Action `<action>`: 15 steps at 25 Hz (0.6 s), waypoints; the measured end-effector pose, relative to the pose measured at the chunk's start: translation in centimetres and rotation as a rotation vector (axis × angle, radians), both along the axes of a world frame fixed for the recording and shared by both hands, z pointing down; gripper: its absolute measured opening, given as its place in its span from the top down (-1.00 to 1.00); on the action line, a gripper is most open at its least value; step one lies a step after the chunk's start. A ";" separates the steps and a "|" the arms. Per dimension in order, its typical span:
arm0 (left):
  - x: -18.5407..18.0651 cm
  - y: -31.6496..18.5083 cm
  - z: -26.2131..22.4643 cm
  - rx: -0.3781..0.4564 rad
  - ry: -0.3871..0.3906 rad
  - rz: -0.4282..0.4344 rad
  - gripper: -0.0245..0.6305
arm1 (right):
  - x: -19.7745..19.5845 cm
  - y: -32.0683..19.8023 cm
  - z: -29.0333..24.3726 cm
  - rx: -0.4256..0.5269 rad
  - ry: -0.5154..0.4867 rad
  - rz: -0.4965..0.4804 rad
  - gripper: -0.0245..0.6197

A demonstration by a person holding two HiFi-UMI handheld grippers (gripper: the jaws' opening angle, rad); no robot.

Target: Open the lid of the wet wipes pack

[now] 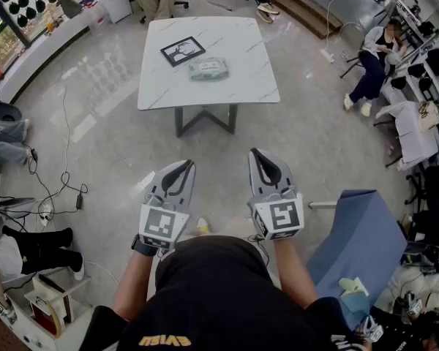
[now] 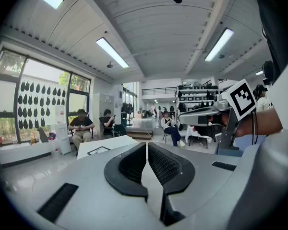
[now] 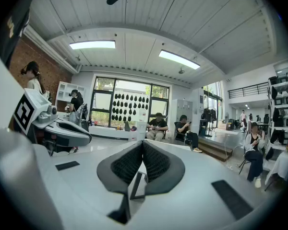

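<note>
Head view: we stand well back from the white marble-topped table [image 1: 241,86], grey left gripper [image 1: 184,165] and right gripper [image 1: 256,154] both closed, empty. The pale-green wet wipes pack [image 1: 208,67] lies on it, lid-opening evidently unstarted.

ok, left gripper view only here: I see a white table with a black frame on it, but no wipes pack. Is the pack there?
Observer: Yes. In the head view the wet wipes pack lies on the white table, beside the black picture frame, on its right.
Operator: Anything touching it?
Observer: No. The left hand-held gripper and right hand-held gripper are both over the floor, short of the table's near edge.
Operator: Right jaws?
Observer: The right gripper view shows them together, with nothing between.
</note>
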State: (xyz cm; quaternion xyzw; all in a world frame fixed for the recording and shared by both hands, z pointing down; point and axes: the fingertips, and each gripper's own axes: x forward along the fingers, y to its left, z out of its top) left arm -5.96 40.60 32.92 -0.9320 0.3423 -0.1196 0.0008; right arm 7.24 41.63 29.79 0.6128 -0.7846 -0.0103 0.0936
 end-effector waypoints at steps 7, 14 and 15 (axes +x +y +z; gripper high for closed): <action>-3.8 -1.4 -1.8 0.102 0.076 -0.116 0.87 | -0.7 0.2 0.3 0.008 -0.005 0.024 0.92; -4.6 -1.2 -2.5 0.143 0.113 -0.128 0.87 | -0.6 0.9 0.4 0.012 -0.019 0.045 0.92; -4.6 -1.0 -2.4 0.148 0.099 -0.118 0.87 | -0.8 0.9 0.5 0.012 -0.017 0.043 0.92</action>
